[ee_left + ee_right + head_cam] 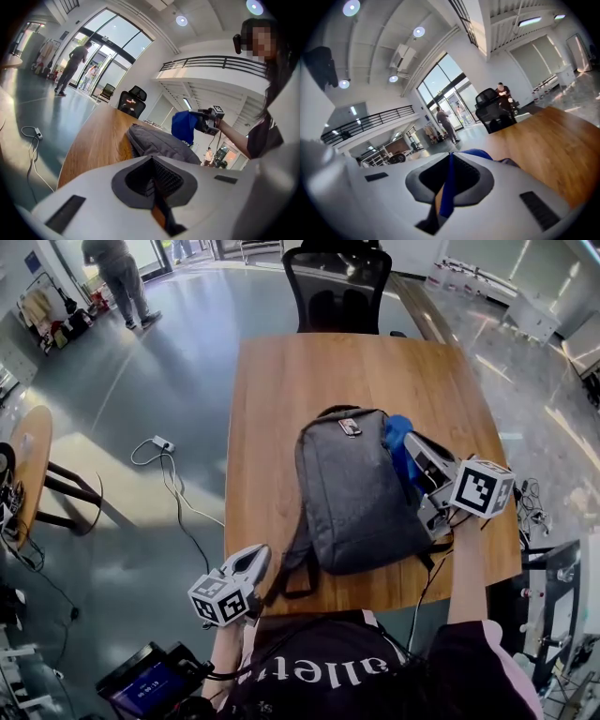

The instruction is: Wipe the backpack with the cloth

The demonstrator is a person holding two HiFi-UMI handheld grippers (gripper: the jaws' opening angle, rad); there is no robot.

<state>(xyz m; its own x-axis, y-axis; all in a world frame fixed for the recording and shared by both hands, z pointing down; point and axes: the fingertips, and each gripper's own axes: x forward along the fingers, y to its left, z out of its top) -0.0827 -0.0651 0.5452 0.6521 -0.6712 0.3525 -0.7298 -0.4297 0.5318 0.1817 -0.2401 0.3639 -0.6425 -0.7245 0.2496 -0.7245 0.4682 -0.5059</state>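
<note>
On the wooden table point(281, 409) above glossy grey floor point(178, 381) lies the backpack point(361, 493).

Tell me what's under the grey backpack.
The backpack lies on the wooden table, with bare wood showing around it. Whatever sits beneath it is covered. The right gripper holds the blue cloth by its upper right side.

The left gripper's point(152, 160) jaws met at 6 o'clock with nothing between them. Just beyond them, near centre, the backpack point(159, 143) lay on the table point(96, 140). Toward 3 o'clock the right gripper point(197, 123) held the cloth point(183, 126) over the backpack's far side. A chair point(131, 102) stood at the table's far end. A person point(72, 65) stood at 10 o'clock. A cable point(32, 140) lay at 9 o'clock.
</note>
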